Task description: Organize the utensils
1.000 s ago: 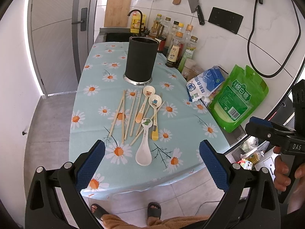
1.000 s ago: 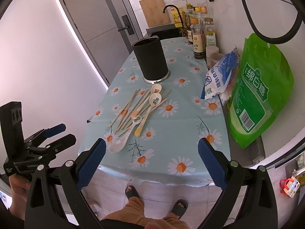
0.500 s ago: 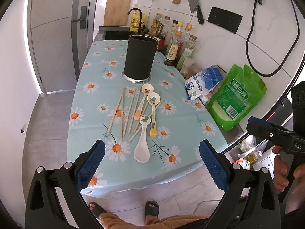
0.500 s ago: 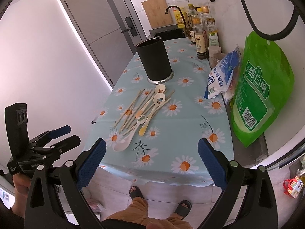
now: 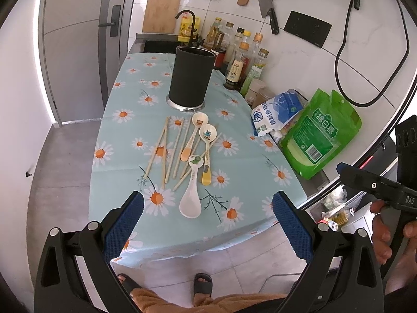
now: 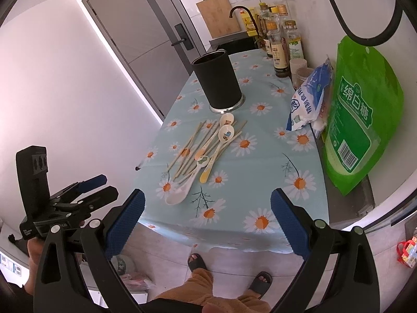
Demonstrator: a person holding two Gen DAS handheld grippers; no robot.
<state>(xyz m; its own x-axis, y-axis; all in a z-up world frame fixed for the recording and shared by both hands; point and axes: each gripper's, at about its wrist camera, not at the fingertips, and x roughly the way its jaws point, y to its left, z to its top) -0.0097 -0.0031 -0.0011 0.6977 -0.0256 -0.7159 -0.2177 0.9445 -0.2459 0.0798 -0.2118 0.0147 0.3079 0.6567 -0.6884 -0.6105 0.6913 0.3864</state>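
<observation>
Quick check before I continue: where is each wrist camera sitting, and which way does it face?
Left wrist: on the open left hand-held gripper, off the table's near end, facing the black cylindrical utensil holder; sandalled feet show.
Right wrist: on the open right hand-held gripper, further right, facing likewise; feet again.
Shared: holder, wooden chopsticks and spoons on the daisy-print tablecloth; each shows the other gripper.

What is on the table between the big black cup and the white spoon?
Between the black cup and white spoon lie chopsticks and two picture spoons, seen in both views.
</observation>
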